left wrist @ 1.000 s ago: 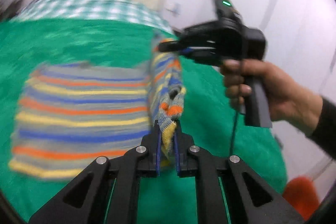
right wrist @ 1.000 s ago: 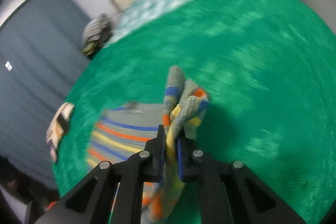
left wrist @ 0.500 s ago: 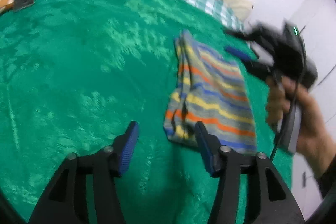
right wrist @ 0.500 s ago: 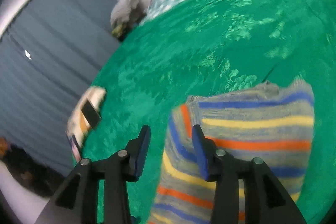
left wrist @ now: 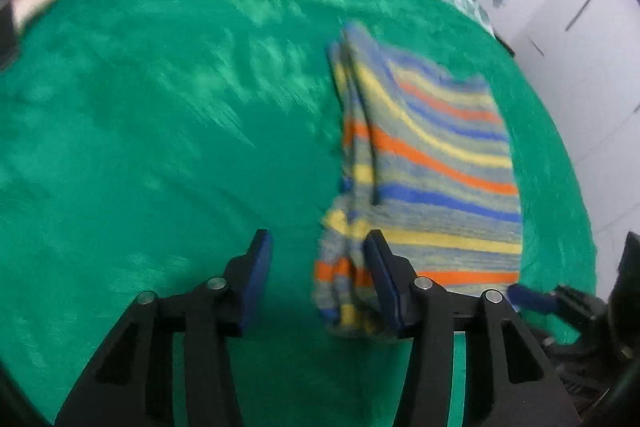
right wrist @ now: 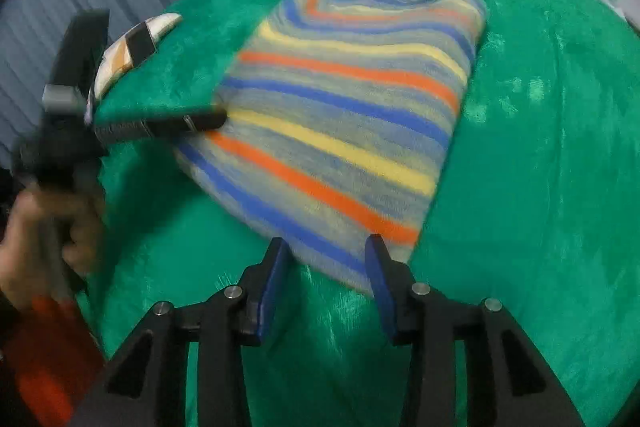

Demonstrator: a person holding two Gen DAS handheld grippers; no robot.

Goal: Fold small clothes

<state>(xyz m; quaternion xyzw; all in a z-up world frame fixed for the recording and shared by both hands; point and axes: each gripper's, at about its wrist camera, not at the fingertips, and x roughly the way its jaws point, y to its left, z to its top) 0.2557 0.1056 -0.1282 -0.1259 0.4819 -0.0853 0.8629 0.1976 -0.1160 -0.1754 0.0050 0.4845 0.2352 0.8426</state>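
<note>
On the green blanket [right wrist: 540, 147] a striped garment [right wrist: 352, 115] lay folded flat. My left gripper [left wrist: 316, 267] hung over its bunched near corner, its fingers apart and closing, gripping nothing. My right gripper [right wrist: 326, 275] hovered above the garment's other edge, its fingers apart and empty.

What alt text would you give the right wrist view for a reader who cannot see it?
A folded striped garment in grey, blue, orange and yellow lies on a green blanket. The right gripper hangs open and empty over its near edge. At left, a hand holds the left gripper against the garment's side.
</note>
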